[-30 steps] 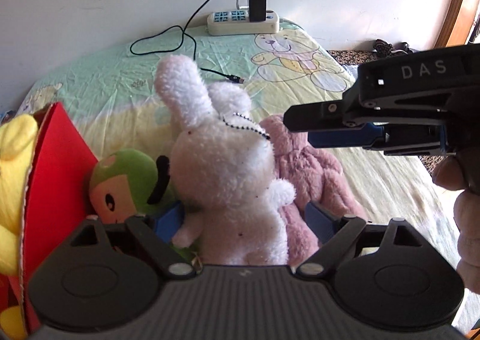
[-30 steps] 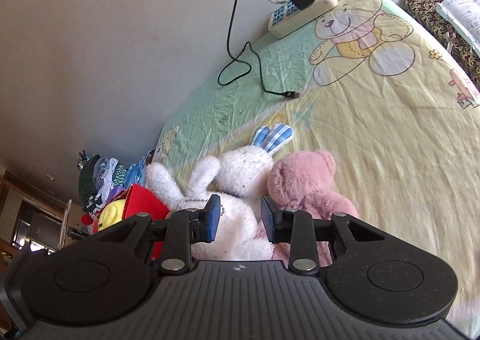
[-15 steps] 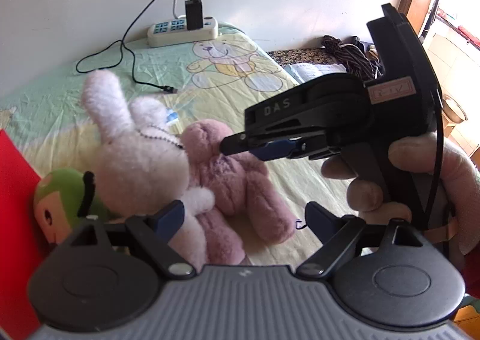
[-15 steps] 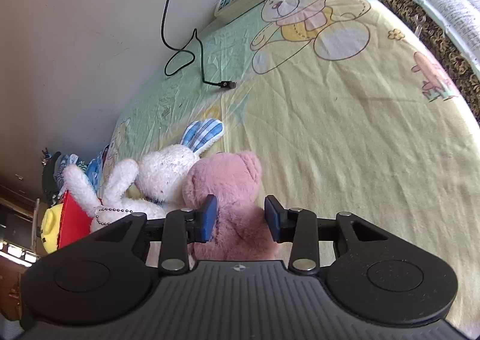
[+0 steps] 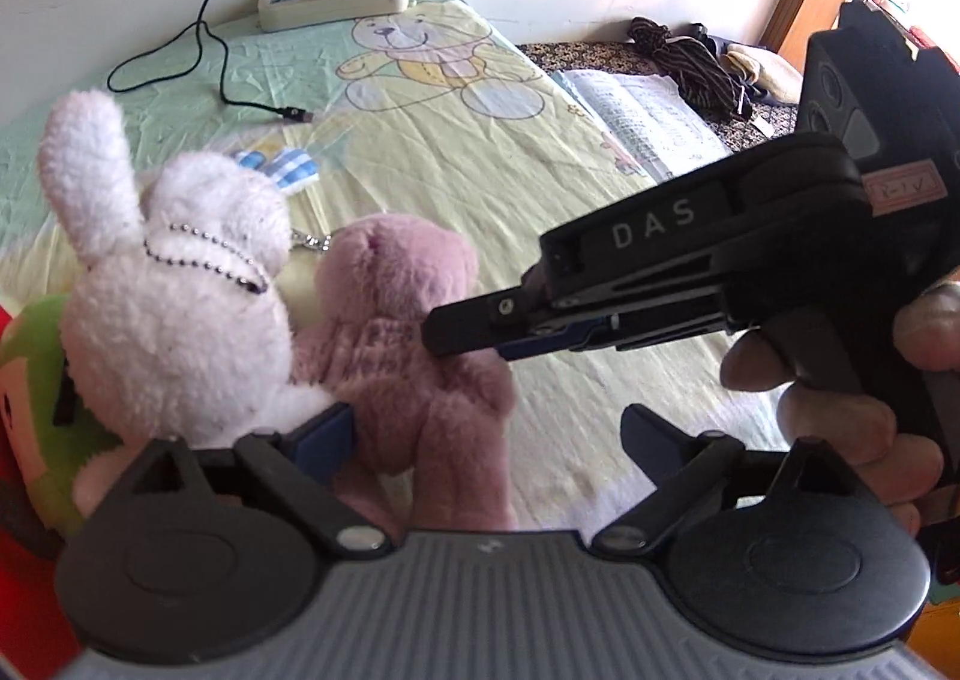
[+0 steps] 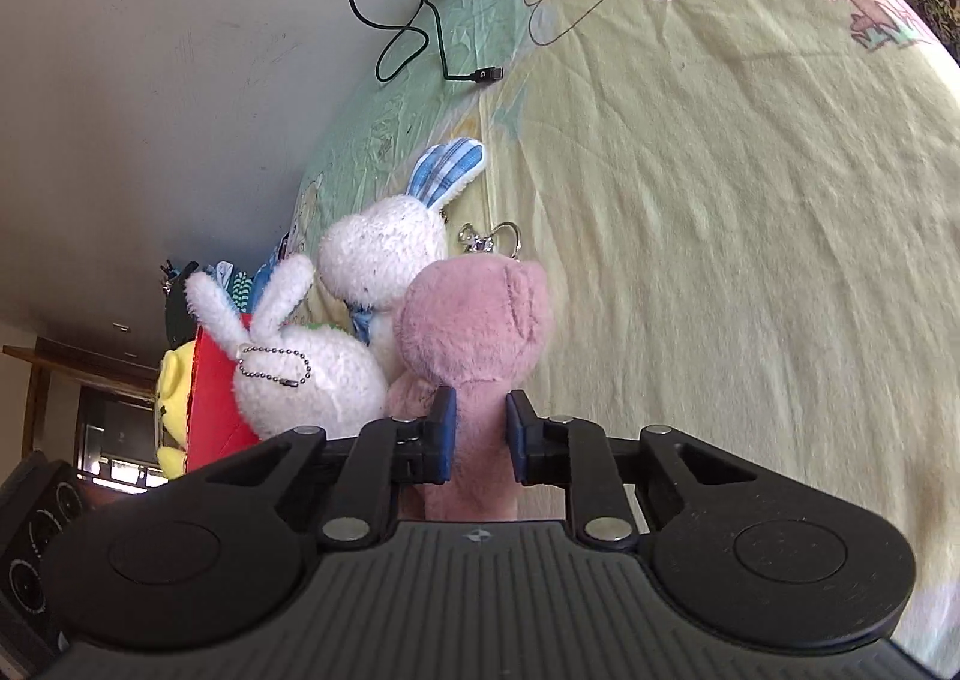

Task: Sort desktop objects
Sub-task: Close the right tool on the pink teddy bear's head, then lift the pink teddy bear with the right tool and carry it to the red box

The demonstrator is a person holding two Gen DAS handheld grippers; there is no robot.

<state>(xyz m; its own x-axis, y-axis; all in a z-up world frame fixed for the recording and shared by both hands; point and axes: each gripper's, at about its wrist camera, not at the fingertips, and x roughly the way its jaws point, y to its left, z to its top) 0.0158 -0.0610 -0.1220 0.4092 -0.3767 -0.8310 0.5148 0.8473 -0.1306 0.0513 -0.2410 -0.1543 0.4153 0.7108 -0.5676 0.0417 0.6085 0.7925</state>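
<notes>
The pink bear (image 6: 474, 320) lies on the bed (image 6: 750, 200), its body clamped between the right gripper (image 6: 478, 431) fingers, apparently gripped to lift it clear of the pile. Just left of those fingers sit two white rabbits (image 6: 312, 380) and one green toy (image 5: 36, 380). The left gripper (image 5: 486, 440) fingers stand wide apart, empty.

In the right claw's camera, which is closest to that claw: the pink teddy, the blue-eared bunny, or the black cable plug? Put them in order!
From the right claw, nearest first:
1. Pink teddy, right between the claw's fingers.
2. Blue-eared bunny, just behind the teddy, a bit left.
3. Black cable plug, far up the sheet, near the wall.
</notes>
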